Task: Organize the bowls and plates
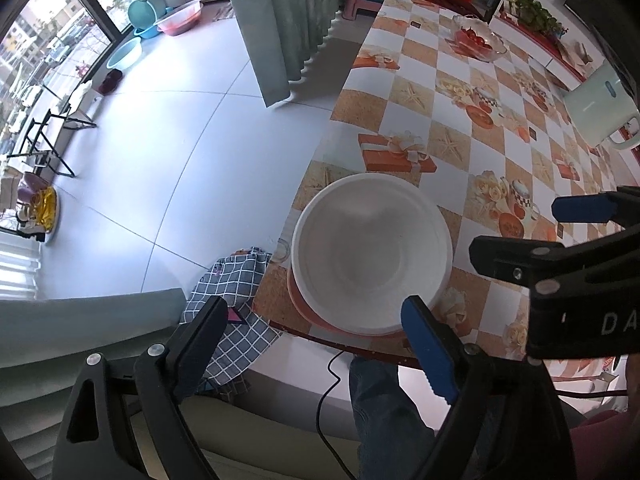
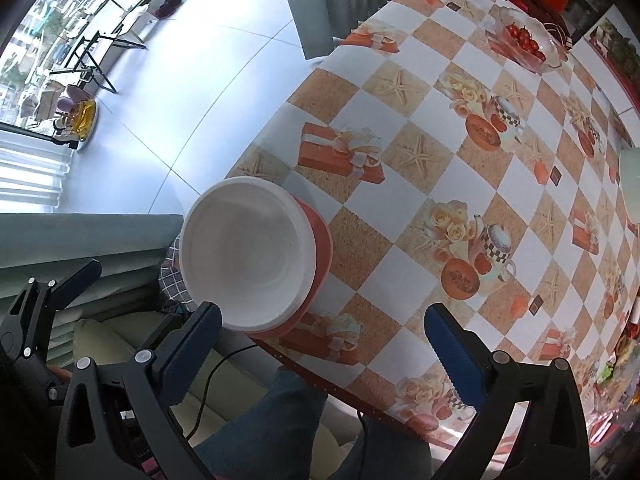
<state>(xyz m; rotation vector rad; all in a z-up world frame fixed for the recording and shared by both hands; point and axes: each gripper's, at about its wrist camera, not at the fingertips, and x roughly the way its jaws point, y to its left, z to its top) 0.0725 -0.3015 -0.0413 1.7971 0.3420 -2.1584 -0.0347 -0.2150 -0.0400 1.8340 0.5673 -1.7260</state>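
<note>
A white bowl (image 1: 372,252) sits nested in an orange-red bowl (image 1: 298,300) at the near corner of the table with the checked cloth (image 1: 460,92). My left gripper (image 1: 316,344) hangs above the stack's near side, open, with nothing pressed between its fingers. To the right in that view my right gripper (image 1: 516,228) stands open over the tablecloth. In the right wrist view the white bowl (image 2: 244,252) and the orange-red bowl (image 2: 322,248) lie to the upper left of my open right gripper (image 2: 320,348), which holds nothing. One finger (image 2: 78,282) of the left gripper shows at the left edge.
A glass bowl of red tomatoes (image 1: 478,38) stands at the table's far end, a pale green jug (image 1: 596,108) to the right. A checked cloth (image 1: 236,304) hangs off a seat beside the table corner. A person's leg in jeans (image 1: 384,400) and a black cable (image 1: 326,392) lie below the table edge.
</note>
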